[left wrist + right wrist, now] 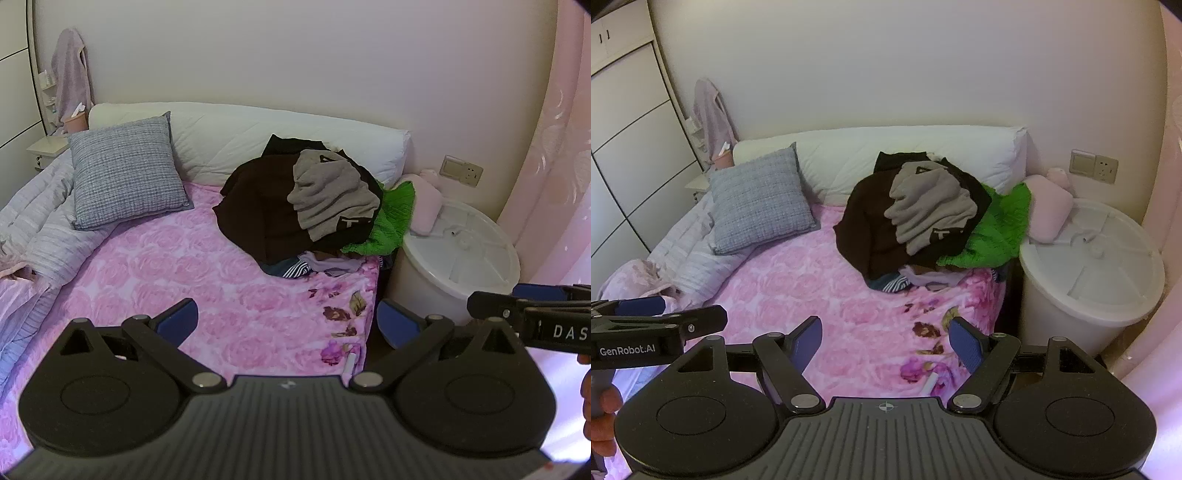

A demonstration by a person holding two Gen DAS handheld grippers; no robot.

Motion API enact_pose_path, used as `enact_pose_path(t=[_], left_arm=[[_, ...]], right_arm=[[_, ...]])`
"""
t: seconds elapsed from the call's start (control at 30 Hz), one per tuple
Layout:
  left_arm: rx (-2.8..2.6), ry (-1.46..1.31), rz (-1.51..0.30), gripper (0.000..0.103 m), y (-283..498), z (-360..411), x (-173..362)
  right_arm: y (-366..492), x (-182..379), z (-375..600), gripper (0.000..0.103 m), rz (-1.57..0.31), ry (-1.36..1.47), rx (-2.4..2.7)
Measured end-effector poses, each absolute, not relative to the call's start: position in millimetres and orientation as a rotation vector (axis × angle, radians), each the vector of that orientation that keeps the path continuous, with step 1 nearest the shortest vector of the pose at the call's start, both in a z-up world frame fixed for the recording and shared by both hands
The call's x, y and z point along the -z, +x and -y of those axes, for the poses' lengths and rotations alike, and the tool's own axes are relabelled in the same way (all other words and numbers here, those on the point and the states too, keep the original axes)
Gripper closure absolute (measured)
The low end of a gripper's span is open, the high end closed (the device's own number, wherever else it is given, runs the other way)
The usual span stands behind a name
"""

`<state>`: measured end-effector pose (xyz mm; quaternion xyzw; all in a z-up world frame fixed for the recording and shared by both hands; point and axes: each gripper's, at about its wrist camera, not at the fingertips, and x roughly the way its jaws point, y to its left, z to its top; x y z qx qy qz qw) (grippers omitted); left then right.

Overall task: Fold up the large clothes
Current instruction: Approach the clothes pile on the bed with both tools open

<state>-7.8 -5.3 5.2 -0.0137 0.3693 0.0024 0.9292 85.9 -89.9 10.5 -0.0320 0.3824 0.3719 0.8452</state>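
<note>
Both of my grippers, left gripper (288, 321) and right gripper (885, 343), hang spread wide and empty over the pink floral bed (207, 266), angled downward. Unfolded clothes pile (303, 199): heaped at the bed's far right, grey garment (332, 195) on top. Folding not begun; every piece remains.

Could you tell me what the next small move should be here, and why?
Probably bring the right tool forward to the grey garment on top of the clothes pile. Both tools, the left tool too, are open and empty above the pink bedspread, well short of the pile, and the grey piece lies uppermost, so it should lift off first.
</note>
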Motion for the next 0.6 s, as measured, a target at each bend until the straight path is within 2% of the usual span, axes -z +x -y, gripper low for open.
enact_pose_path(t=[0.6], left_arm=[[0.05, -0.017, -0.761, 0.001, 12, -8, -1]], right_arm=[[82, -7, 76, 0.03, -0.808, -0.061, -0.718]])
